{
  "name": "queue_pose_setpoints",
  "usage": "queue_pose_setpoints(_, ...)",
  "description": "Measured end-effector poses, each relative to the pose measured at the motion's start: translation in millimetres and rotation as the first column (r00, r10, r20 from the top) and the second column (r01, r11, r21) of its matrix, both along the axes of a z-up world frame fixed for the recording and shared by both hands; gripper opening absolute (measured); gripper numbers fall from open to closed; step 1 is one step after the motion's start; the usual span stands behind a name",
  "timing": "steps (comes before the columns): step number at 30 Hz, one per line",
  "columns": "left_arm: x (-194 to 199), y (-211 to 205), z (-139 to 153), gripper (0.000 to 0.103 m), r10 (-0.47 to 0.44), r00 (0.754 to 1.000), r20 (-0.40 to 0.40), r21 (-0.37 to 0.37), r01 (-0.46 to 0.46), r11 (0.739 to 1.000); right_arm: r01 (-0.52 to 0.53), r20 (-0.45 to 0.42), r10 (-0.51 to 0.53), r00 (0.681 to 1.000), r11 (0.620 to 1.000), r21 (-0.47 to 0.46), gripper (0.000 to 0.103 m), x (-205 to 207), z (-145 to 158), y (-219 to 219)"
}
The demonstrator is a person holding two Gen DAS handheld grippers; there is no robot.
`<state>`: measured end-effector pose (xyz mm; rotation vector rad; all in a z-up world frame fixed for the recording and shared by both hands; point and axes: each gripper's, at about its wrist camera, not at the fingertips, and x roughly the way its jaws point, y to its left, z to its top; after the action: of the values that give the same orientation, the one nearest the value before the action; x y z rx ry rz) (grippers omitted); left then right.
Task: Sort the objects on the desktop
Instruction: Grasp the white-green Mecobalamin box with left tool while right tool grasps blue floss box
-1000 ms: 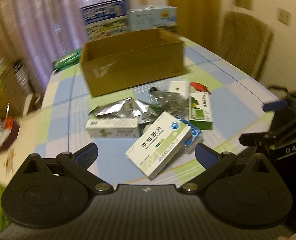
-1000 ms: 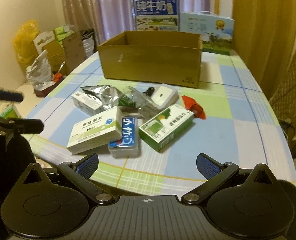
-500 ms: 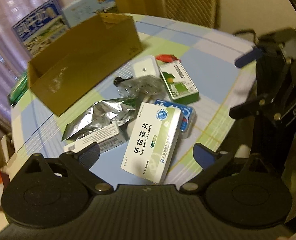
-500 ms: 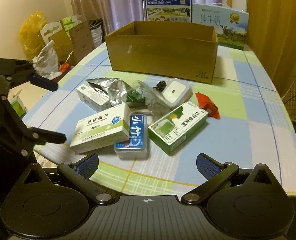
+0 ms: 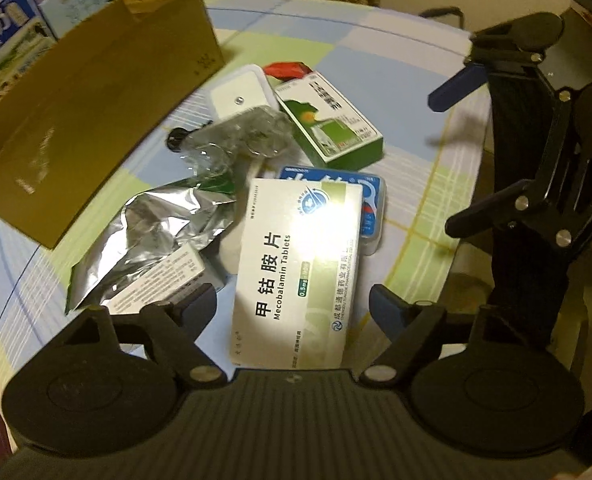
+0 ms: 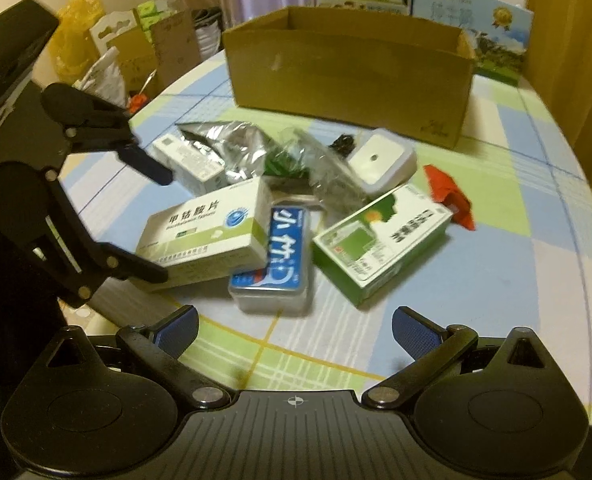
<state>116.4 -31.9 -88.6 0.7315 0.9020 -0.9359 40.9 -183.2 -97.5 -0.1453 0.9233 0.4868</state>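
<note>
Left wrist view shows sorting barely begun: left tongs [image 5: 293, 304] wide around the white tablet box [image 5: 296, 268], right tongs [image 6: 293, 330] wide and empty, cardboard box [image 6: 348, 76] seemingly unfilled.

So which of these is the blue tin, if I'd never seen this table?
Find the open cardboard box at the back of the checked tablecloth; the clutter lies in front of it. On the pile's near edge, between the white Mecobalamin box and the green box, is the blue tin: the only blue-topped item, with white characters.
</note>
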Motion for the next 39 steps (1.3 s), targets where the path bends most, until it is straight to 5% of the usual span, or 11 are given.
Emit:
queue_pose_setpoints(9, 14, -8, -12, 0.076, -0.092, 0.995, -0.046, 0.000, 0.092, 0.996, -0.037, -0.030, 0.036, 0.999, 0.999, -0.031, 0.093, 10, -18, 13)
queue_pose_setpoints(10, 15, -9, -15, 0.069, -0.090, 0.995, -0.052, 0.006, 0.090, 0.996, -0.039, -0.031, 0.038, 0.999, 0.999, -0.034, 0.093, 11, -20, 14)
queue_pose_setpoints(26, 25, 19, -13, 0.068, -0.034, 0.998, -0.047, 0.011, 0.034, 0.999, -0.054, -0.047, 0.051, 0.998, 0.997, -0.060, 0.074, 38, -40, 41)
queue_pose_setpoints(31, 24, 22, -16, 0.068, -0.026, 0.998, -0.052, 0.005, 0.026, 1.000, -0.035, -0.047, 0.032, 0.998, 0.996, -0.082, 0.055, 45, -45, 46)
queue_pose_setpoints(39, 21, 16, -21, 0.069, -0.030, 0.998, -0.052, 0.000, 0.030, 1.000, -0.039, -0.061, 0.034, 0.998, 0.995, -0.095, 0.055, 43, -44, 42)
